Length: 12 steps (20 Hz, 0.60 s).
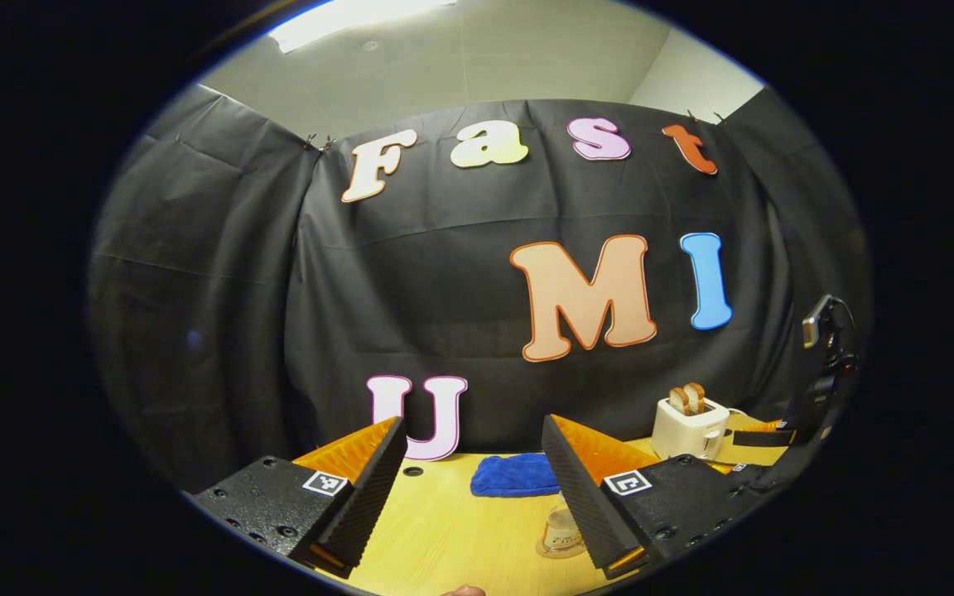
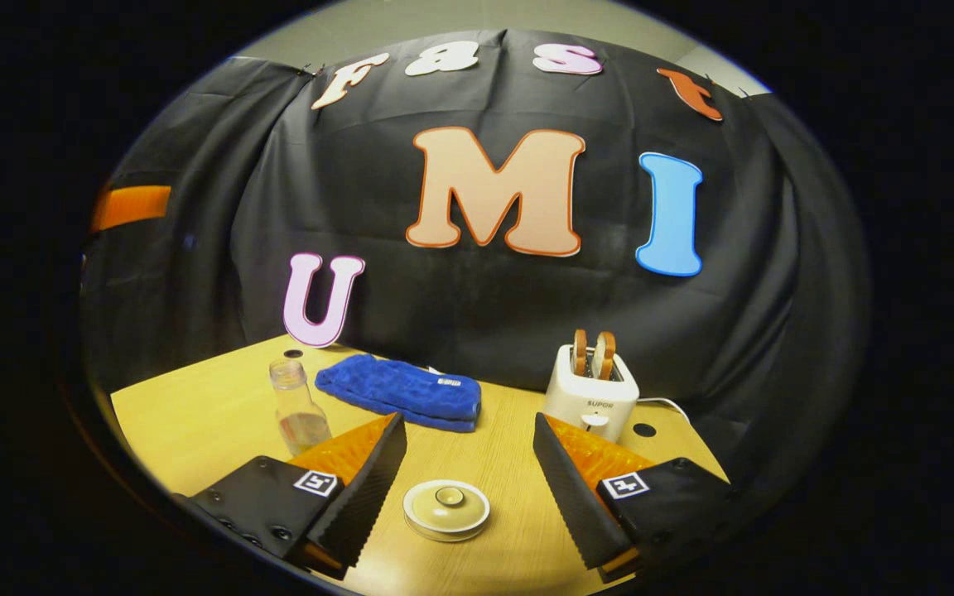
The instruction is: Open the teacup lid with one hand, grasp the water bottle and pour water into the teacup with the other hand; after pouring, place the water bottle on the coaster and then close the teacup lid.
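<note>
Spreading across both views is the pale wooden table [image 2: 195,414], and everything on it looks untouched, so the task reads as barely begun: the first step, lifting the teacup lid, is not yet done. A blue towel [image 2: 402,391] lies folded toward the back, with a white toaster [image 2: 591,396] holding two slices to its right. The right gripper [image 2: 469,472] hovers above the table with its jaws wide apart and holding nothing, and the lidded teacup [image 2: 446,508] sits low between its fingers, lid on, its small knob facing up. The left gripper [image 1: 474,484] is likewise spread open and empty, with the clear water bottle [image 1: 561,530] showing just inside its right finger; in the right gripper view the bottle [image 2: 298,407] stands upright left of the towel. No coaster can be made out. Next, I judge, the right gripper should descend and pinch the lid knob, while the left closes round the bottle's body.
</note>
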### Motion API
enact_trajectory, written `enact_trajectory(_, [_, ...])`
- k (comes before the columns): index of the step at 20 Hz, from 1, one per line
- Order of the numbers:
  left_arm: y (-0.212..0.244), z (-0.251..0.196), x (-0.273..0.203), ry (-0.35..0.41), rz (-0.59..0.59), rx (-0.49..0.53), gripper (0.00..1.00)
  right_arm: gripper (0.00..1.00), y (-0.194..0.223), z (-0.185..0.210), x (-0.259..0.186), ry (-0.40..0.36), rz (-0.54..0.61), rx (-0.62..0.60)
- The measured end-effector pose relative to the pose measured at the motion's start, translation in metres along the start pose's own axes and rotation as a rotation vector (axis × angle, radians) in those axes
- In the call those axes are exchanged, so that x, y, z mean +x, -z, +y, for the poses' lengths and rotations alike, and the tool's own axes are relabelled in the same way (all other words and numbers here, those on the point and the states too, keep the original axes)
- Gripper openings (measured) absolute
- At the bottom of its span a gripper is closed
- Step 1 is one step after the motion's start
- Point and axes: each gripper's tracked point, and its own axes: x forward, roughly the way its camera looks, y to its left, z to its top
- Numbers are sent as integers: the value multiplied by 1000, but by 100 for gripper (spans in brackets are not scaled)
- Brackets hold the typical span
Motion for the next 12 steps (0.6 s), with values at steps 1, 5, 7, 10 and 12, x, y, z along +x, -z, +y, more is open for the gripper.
enact_trajectory(1, [4, 2, -1, -5, 11, 2, 96, 99, 6, 2, 4, -6, 11, -2])
enact_trajectory(5, [9, 19, -9, -42, 35, 8, 99, 99, 29, 9, 20, -23, 60, -18])
enact_trajectory(7, [9, 26, -12, -57, 37, 21, 96, 99, 42, 12, 24, -28, 85, -25])
enact_trajectory(10, [9, 34, -14, -76, 39, 29, 99, 94, 63, 14, 30, -33, 130, -46])
enact_trajectory(12, [10, 37, -15, -82, 45, 31, 99, 99, 76, 17, 34, -39, 159, -55])
